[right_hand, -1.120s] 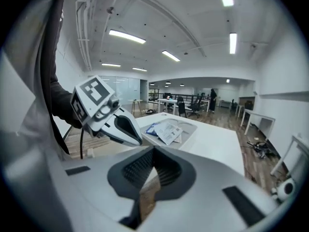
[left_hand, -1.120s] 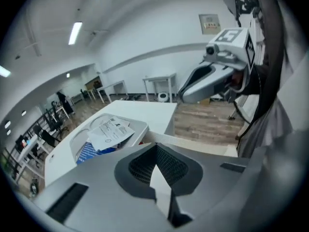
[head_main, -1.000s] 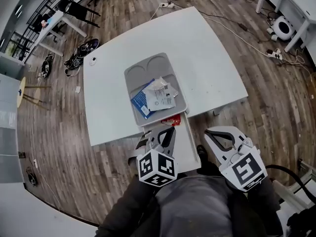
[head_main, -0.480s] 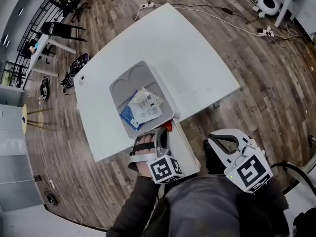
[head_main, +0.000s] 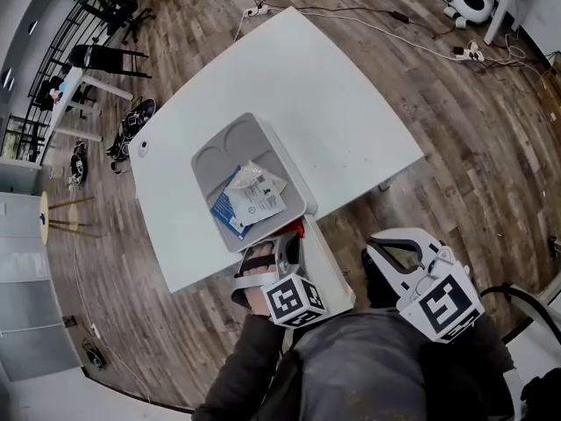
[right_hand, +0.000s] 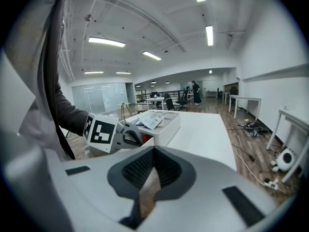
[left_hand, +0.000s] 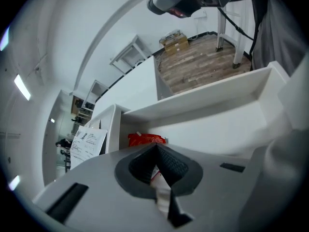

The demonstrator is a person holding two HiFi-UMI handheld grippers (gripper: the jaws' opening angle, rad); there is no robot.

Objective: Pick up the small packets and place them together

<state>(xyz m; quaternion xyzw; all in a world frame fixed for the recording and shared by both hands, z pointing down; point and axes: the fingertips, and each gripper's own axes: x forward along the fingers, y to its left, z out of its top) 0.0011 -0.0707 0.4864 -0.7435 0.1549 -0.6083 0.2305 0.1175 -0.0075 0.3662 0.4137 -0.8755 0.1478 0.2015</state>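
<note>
A red packet (head_main: 297, 228) lies in a white open box (head_main: 331, 274) just below the grey tray's near edge; in the left gripper view the red packet (left_hand: 146, 139) sits right ahead of the jaw tips. The grey tray (head_main: 213, 156) holds a blue packet (head_main: 225, 209) and a white packet (head_main: 261, 193). My left gripper (head_main: 287, 246) points down into the box, a short way from the red packet, its jaws shut (left_hand: 157, 151) with only a thin pale slit between them. My right gripper (head_main: 384, 254) hangs off the table's right side, shut and empty (right_hand: 153, 153).
The white table (head_main: 342, 103) stretches beyond the tray. The box's white walls (left_hand: 212, 93) rise around the left gripper. Wooden floor (head_main: 473, 147) with cables lies to the right, and chairs and shoes (head_main: 127, 117) to the left.
My left gripper has dropped lower into the white box and rolled, ending closer to the red packet. The right gripper has shifted slightly. The packets have not moved.
</note>
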